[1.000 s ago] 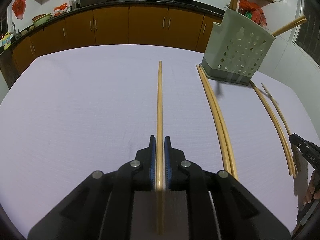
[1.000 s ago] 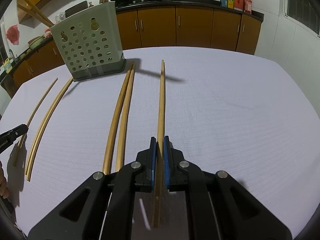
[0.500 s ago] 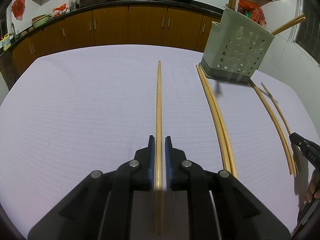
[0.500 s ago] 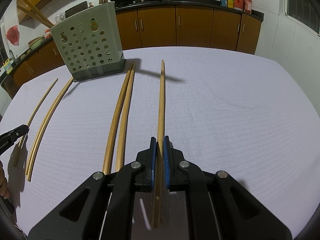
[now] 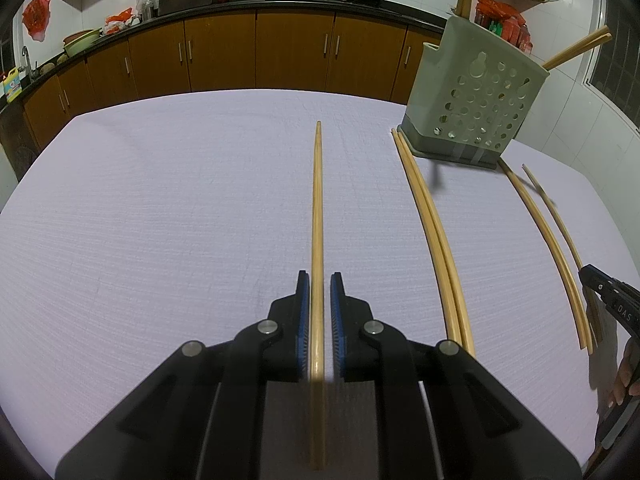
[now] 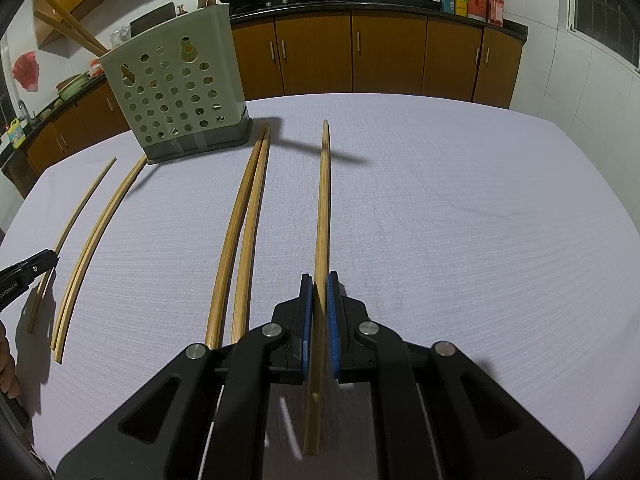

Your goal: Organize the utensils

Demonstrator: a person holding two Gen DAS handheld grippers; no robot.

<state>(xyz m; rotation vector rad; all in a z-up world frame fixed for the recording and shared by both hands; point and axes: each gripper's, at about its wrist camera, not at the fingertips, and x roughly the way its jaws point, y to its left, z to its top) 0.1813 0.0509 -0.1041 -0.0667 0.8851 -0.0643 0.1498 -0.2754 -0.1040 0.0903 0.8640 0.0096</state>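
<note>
My left gripper (image 5: 319, 280) is slightly open around a wooden chopstick (image 5: 317, 208) that lies between its blue pads and points away from me. My right gripper (image 6: 318, 280) is shut on another chopstick (image 6: 323, 200), held just above the table. A grey-green perforated utensil holder (image 5: 476, 96) stands at the far right of the left wrist view and at the far left of the right wrist view (image 6: 176, 92), with chopsticks sticking out of it. A pair of chopsticks (image 6: 244, 224) and further chopsticks (image 6: 92, 236) lie on the white tablecloth (image 6: 460, 220).
Brown kitchen cabinets (image 5: 256, 52) and a counter with woks run along the far wall. The tip of the other gripper shows at the right edge of the left wrist view (image 5: 608, 292) and at the left edge of the right wrist view (image 6: 24, 270).
The left gripper's jaws have parted a little from the chopstick they were clamping. The right gripper and its chopstick have not moved.
</note>
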